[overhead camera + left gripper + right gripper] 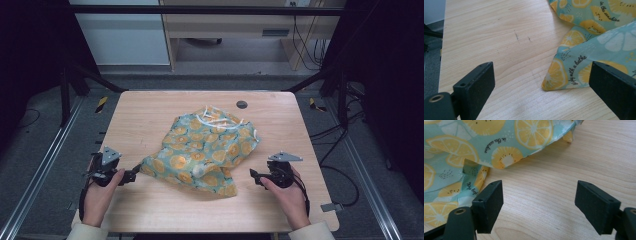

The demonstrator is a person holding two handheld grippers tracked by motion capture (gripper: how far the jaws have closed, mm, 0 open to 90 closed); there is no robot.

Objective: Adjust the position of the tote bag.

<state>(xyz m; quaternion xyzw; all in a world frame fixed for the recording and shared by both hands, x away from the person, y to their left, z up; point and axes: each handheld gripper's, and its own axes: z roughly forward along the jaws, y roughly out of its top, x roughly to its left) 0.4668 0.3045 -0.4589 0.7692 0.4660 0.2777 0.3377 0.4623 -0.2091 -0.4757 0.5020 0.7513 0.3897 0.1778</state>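
Left gripper (134, 174) jaws wide, cloth (207, 150) corner between them, right gripper (254, 176) wide beside cloth edge, crumpled lemon-print cloth mid table (150, 110), white cords (216, 119), perhaps ties, on top.

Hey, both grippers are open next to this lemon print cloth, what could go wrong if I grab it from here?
1. The left gripper faces a folded corner of the cloth; closing there may pinch several layers, so it might not spread.
2. White drawstrings lie loose on the far side; pulling the cloth could snag or tangle them.
3. The right gripper has bare table between its jaws, the cloth edge off to one side; closing now would likely grab nothing.
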